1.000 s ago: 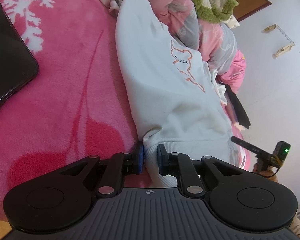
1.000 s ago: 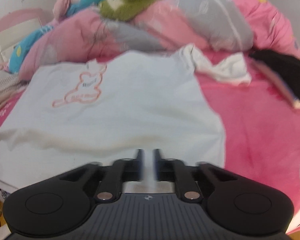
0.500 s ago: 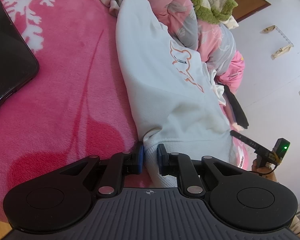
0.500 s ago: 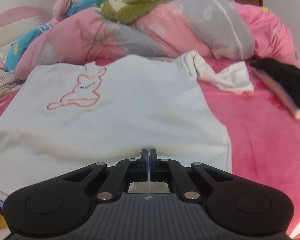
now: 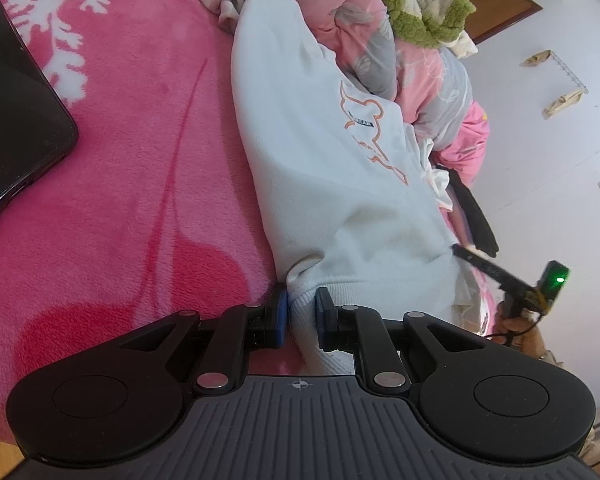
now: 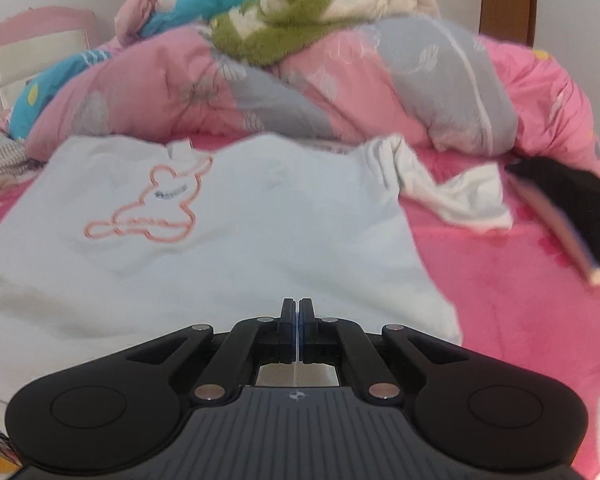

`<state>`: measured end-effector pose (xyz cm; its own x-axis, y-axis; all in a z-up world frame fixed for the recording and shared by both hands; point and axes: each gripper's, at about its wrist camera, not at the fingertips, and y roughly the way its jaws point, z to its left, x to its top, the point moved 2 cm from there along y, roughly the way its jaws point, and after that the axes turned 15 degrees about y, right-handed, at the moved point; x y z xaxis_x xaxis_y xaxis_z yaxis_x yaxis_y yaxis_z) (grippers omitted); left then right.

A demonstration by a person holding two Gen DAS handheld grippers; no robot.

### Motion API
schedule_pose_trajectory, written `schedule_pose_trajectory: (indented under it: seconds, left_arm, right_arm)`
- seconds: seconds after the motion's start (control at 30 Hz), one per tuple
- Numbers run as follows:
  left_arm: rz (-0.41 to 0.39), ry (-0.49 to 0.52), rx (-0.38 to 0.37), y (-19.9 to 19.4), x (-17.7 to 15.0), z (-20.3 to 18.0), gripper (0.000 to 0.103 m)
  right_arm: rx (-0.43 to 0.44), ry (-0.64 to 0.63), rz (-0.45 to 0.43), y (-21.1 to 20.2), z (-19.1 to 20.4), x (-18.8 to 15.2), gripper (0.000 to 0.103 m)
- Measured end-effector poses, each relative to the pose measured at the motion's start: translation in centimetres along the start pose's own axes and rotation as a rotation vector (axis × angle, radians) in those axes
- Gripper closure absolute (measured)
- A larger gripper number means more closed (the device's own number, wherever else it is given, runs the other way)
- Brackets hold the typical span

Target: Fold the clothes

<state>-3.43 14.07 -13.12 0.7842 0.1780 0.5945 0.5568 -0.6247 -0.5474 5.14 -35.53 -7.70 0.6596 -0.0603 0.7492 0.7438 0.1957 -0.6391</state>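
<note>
The soft white sweatshirt (image 6: 228, 248) lay flat on the fleecy pink bed (image 5: 132, 184). The left gripper (image 5: 301, 312) pinched its ribbed hem in its jaws. The right gripper (image 6: 299, 320) had just pressed its jaws together on the hem edge; bare bed lay beside it.

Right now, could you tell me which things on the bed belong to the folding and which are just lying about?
In the job:
white sweatshirt
left gripper, clamped on its hem
right gripper, shut at the hem

Lying about:
pink and grey quilt
green fleece garment
laptop
pink blanket
</note>
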Motion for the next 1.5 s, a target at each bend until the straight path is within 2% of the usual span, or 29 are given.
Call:
schedule_pose_trajectory:
  seconds: [0.07,0.13,0.2,0.23,0.3,0.4,0.6,0.77,0.83,0.87,0.9,1.07,1.2,1.33,1.5]
  left_arm:
    - [0.001,-0.001,0.002,0.0,0.0,0.0,0.089]
    - [0.003,0.0,0.005,0.0,0.0,-0.1,0.089]
    - [0.005,-0.003,0.007,0.0,0.0,-0.1,0.089]
    - [0.005,-0.005,0.007,0.0,0.0,0.0,0.089]
    - [0.006,-0.013,0.007,0.0,0.0,0.0,0.089]
    - [0.006,-0.031,0.009,0.1,0.0,0.0,0.089]
    - [0.008,-0.063,0.033,0.0,0.0,-0.3,0.089]
    - [0.015,-0.099,0.062,-0.3,-0.2,-0.9,0.088]
    - [0.015,-0.094,0.078,-0.4,-0.3,-1.3,0.088]
    - [0.017,-0.088,0.086,-0.4,-0.4,-1.5,0.088]
    - [0.021,-0.077,0.093,-0.4,-0.4,-1.7,0.088]
    - [0.036,-0.058,0.106,-0.5,-0.3,-2.2,0.088]
    - [0.044,-0.054,0.102,-0.6,-0.3,-2.3,0.088]
    - [0.047,-0.058,0.091,-0.9,-0.6,-2.2,0.088]
    - [0.041,-0.076,0.069,-1.1,-0.9,-2.0,0.088]
  right_arm:
    - [-0.046,0.033,0.019,0.9,-1.0,-0.4,0.1]
    - [-0.039,0.141,0.018,0.2,-3.0,-0.1,0.093]
    - [-0.003,0.286,-0.017,-2.0,-5.6,0.2,0.074]
    - [0.01,0.326,-0.033,-3.3,-6.5,0.0,0.071]
    - [0.027,0.375,-0.058,-6.2,-8.3,-0.5,0.069]
    - [0.048,0.434,-0.029,-9.4,-10.1,-2.5,0.069]
    - [0.104,0.601,0.049,-10.3,-12.9,-7.5,0.068]
    - [0.208,0.729,0.057,-8.1,-14.4,-8.6,0.07]
    - [0.225,0.737,0.074,-7.1,-14.3,-8.8,0.075]
    - [0.224,0.733,0.077,-6.9,-14.3,-8.8,0.091]
    - [0.22,0.728,0.073,-6.9,-14.3,-8.8,0.1]
    - [0.221,0.719,-0.009,-8.6,-15.1,-8.4,0.101]
    - [0.199,0.746,0.014,-7.9,-15.9,-9.0,0.101]
    - [0.211,0.778,-0.009,-8.3,-16.2,-9.4,0.101]
    - [0.208,0.808,0.013,-7.2,-16.8,-10.3,0.101]
